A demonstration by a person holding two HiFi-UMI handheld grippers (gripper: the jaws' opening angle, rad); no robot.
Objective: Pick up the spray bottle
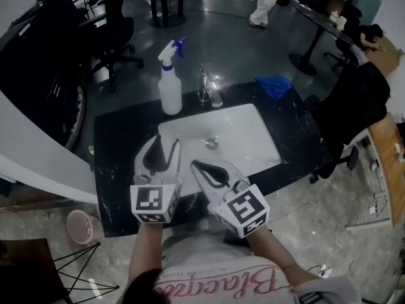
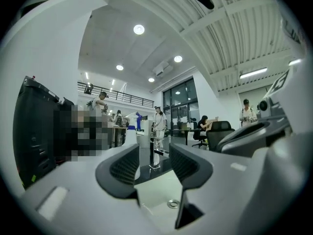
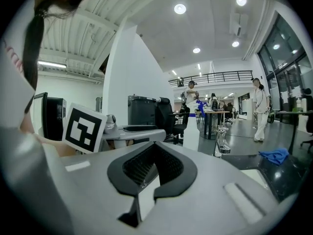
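Scene: 1 black counter (image 1: 117, 170) with 1 white sink (image 1: 256, 138) set into it, centre of the head view. Item 1: spray bottle (image 1: 169, 84), white with a blue nozzle, standing upright on the counter at the sink's upper-left corner, upper centre-left of the frame, touched by neither gripper; also seen in the left gripper view just left of centre, partly behind the left jaw, and in the right gripper view (image 3: 191, 131) right of centre in the distance. Item 2: faucet (image 1: 209, 90), just right of the bottle at the sink's far edge. Item 3: blue cloth (image 1: 273, 86), on the counter's upper-right part, well apart from the bottle. Item 4: left gripper (image 1: 168, 143), lower centre-left, over the sink's near-left edge; jaws apart, nothing grasped; between them the left gripper view (image 2: 154, 153) shows only the faucet and sink far off. Item 5: right gripper (image 1: 197, 165), lower centre, just beside the left one; jaws clenched together on nothing, as its own view (image 3: 152, 148) shows. Surroundings: 1 black chair (image 1: 354, 100) at right, 1 pink bucket (image 1: 79, 225) on the floor at lower left, 1 person in white (image 1: 262, 2) at the top.
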